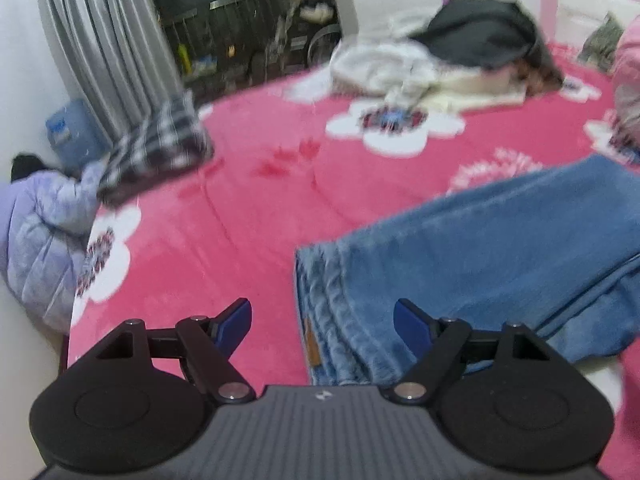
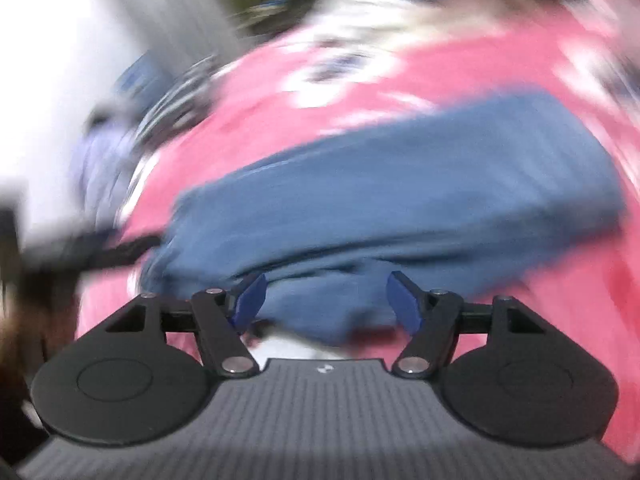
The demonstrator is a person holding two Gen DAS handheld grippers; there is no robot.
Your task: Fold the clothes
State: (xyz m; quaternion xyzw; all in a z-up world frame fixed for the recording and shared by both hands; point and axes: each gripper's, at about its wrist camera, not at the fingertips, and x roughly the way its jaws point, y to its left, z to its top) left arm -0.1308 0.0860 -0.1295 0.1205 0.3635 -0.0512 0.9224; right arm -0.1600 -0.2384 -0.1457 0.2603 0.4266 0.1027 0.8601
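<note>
Plainly, both sets of jaws stand spread and hold nothing. The left gripper [image 1: 322,322] hovers low over the bed, with the jeans [image 1: 460,256] just ahead and to its right, waistband nearest its right finger. The right gripper [image 2: 327,300] has the jeans [image 2: 380,196] straight ahead and under its jaws, though this view is badly smeared.

The jeans look already doubled lengthwise, leg on leg, lying flat; I judge one or two cross folds remain for them. Farther ahead a pile [image 1: 436,60] of white and dark garments waits unfolded, and a plaid piece [image 1: 160,148] lies off to the left.

Everything rests on a pink flowered blanket [image 1: 248,208]. Beyond its left edge sit a lilac padded coat [image 1: 44,236], a grey curtain [image 1: 104,40] and a dark window [image 1: 248,20].
</note>
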